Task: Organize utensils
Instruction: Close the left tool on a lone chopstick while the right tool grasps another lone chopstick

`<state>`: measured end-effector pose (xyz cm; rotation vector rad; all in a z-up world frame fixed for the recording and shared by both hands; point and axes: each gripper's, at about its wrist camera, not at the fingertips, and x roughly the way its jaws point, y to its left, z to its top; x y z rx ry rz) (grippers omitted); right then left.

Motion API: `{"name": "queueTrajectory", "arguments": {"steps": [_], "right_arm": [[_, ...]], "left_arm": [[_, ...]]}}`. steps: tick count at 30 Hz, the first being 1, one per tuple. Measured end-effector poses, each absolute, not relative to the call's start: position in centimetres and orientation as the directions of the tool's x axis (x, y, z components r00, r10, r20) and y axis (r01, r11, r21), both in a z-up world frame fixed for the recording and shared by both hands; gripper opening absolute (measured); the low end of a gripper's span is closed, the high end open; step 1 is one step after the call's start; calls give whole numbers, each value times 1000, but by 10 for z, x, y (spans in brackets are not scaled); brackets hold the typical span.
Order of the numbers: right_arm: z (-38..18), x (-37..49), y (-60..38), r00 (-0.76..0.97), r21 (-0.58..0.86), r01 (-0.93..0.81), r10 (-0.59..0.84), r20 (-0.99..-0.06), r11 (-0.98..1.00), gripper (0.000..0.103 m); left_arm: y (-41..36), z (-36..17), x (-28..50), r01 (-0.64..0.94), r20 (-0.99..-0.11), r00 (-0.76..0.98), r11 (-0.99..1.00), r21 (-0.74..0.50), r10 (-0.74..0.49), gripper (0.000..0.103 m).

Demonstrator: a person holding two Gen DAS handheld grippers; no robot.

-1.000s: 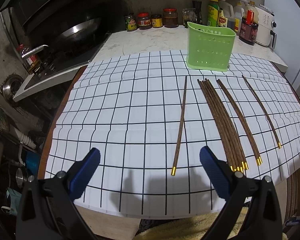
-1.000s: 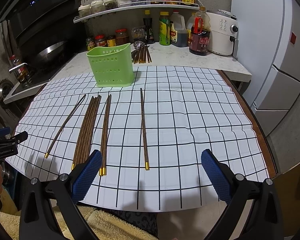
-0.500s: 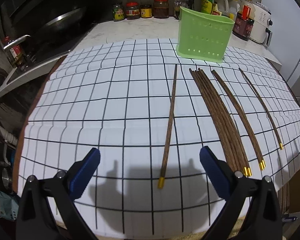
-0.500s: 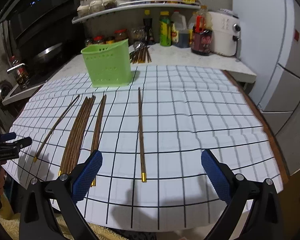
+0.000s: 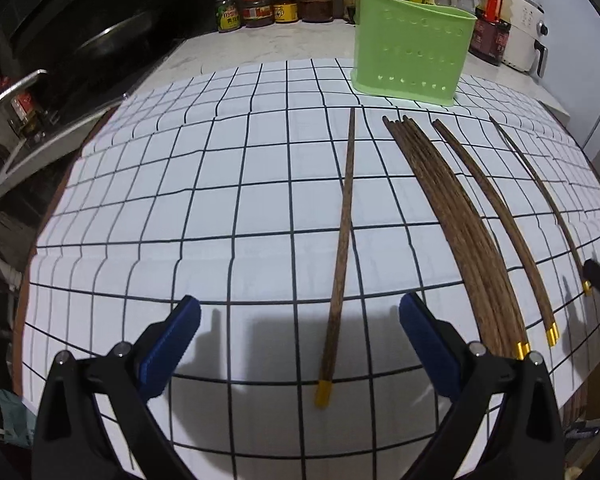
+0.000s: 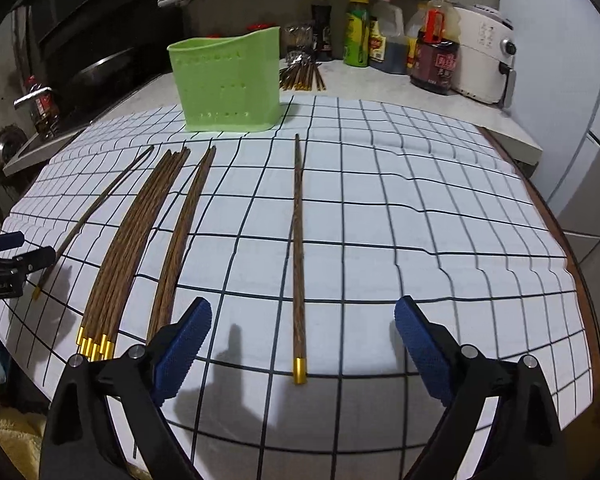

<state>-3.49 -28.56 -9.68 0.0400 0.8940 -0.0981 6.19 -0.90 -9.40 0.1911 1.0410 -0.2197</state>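
Several brown chopsticks with gold ends lie lengthwise on a white grid cloth. In the left wrist view my open left gripper straddles the gold end of a single chopstick; a bundle, a pair and one thin stick lie to its right. In the right wrist view my open right gripper straddles the gold end of a single chopstick; the bundle and pair lie left. A green perforated holder stands upright at the far edge.
A stove with a wok is at far left. Sauce jars, bottles and a white appliance line the back counter. More utensils lie behind the holder. The cloth's right edge drops off the table.
Both grippers have moved forward and lower over the cloth, each closing in on the gold end of its single chopstick. Both stay open.
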Motion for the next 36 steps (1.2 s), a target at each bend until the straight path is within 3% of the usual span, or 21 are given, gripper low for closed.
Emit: {"name": "queueTrajectory", "arguments": {"steps": [1, 2, 4, 9, 11, 15, 18, 20, 22, 36], "right_arm": [[-99, -33, -284, 619, -5, 96, -63, -783, 995, 82], [-101, -30, -284, 613, -3, 91, -59, -788, 996, 69], [-106, -25, -285, 597, 7, 86, -46, -801, 996, 68], [-113, -20, -285, 591, 20, 76, -29, -806, 997, 67], [-115, -19, -284, 587, 22, 68, -22, -809, 997, 61], [-117, -17, -285, 582, 15, 71, -29, -813, 997, 52], [-116, -16, -284, 584, 16, 63, -24, -811, 998, 38], [-116, -16, -284, 586, 19, 53, -15, -810, 998, 27], [-116, -17, -281, 589, 16, 40, -10, -808, 999, 24], [-118, -56, -283, 620, 18, 51, -17, -784, 999, 25]], "left_arm": [[-8, -96, 64, 266, -876, 473, 963, 37, -97, 97], [-9, -98, 66, 268, -883, 458, 963, 32, -98, 97], [-14, -100, 65, 287, -885, 456, 957, 48, -92, 94], [-28, -109, 62, 341, -897, 427, 939, 43, -114, 69], [-27, -110, 62, 339, -892, 437, 940, 40, -119, 61], [-33, -110, 61, 369, -884, 448, 928, 50, -130, 36], [-38, -109, 58, 389, -881, 454, 919, 59, -135, 25], [-38, -109, 62, 391, -880, 452, 919, 52, -142, 24], [-37, -109, 65, 389, -882, 446, 921, 37, -152, 23], [-21, -107, 32, 397, -882, 448, 916, 51, -145, 23]]}}
